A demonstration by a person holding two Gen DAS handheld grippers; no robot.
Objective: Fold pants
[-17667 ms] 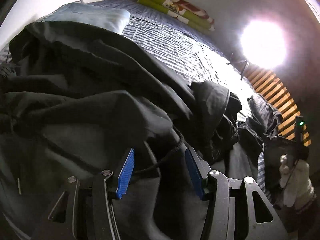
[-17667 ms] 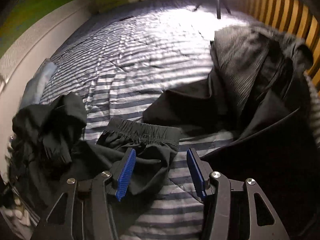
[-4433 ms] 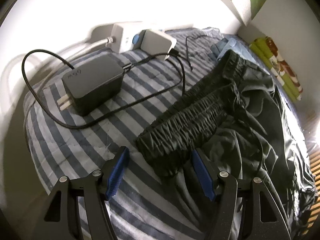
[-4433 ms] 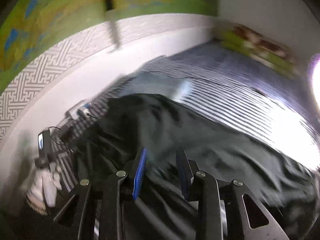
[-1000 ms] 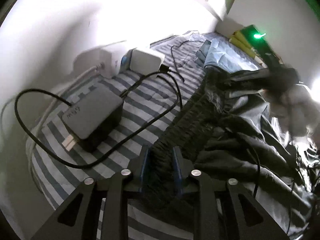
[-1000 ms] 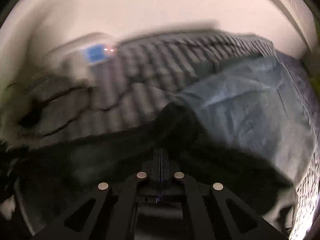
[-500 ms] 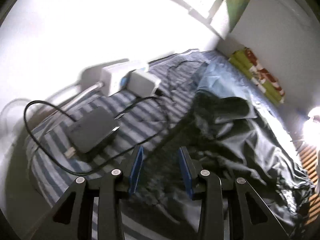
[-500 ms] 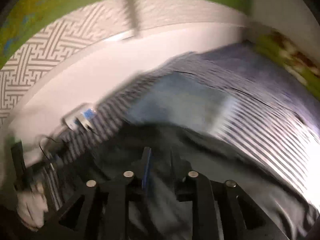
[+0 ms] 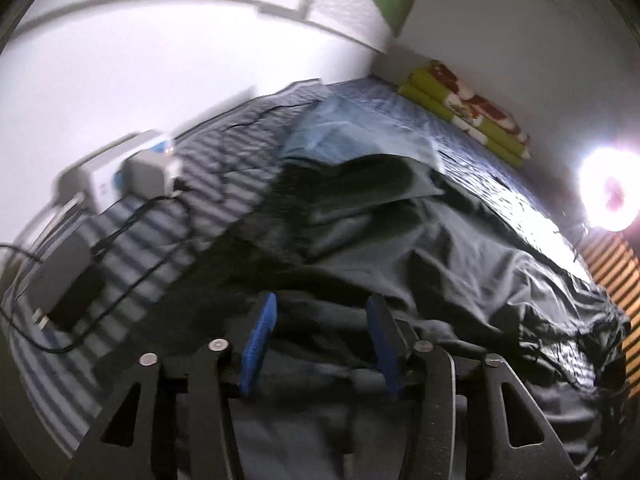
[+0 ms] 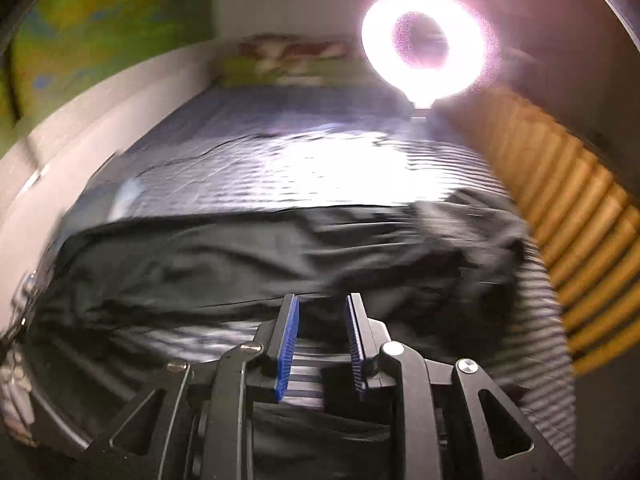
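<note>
1. Bed (image 9: 224, 184): striped blue-and-white quilt, ribbed texture. The near edge is cut off by both frames; the far half in the right wrist view is washed out by glare from the ring light (image 10: 428, 44).
2. Pants (image 9: 460, 264): dark, thin, heavily wrinkled fabric spread across the near part of the bed, running from the left side towards the slatted wooden panel (image 10: 560, 208) on the right. Motion blur smears the waistband end, so the folds there are hard to read. The top edge overlaps a light blue cloth (image 9: 360, 136).
3. Folded green-and-red blanket (image 9: 468, 112) lies at the far end against the wall; it is only a blur in the right wrist view.
4. Black power brick (image 9: 66, 284) and white power strip (image 9: 120, 176) with cables sit at the bed's left edge, both smeared.
5. Left claw (image 9: 320, 332): tilted down over the pants, jaws opening, blue ribbed pads clear of the fabric, which shows in the gap.
6. Right claw (image 10: 322, 344): tilted down at the near edge of the pants, narrow gap, jaws opening, nothing pinched; striped quilt is visible between the pads.
</note>
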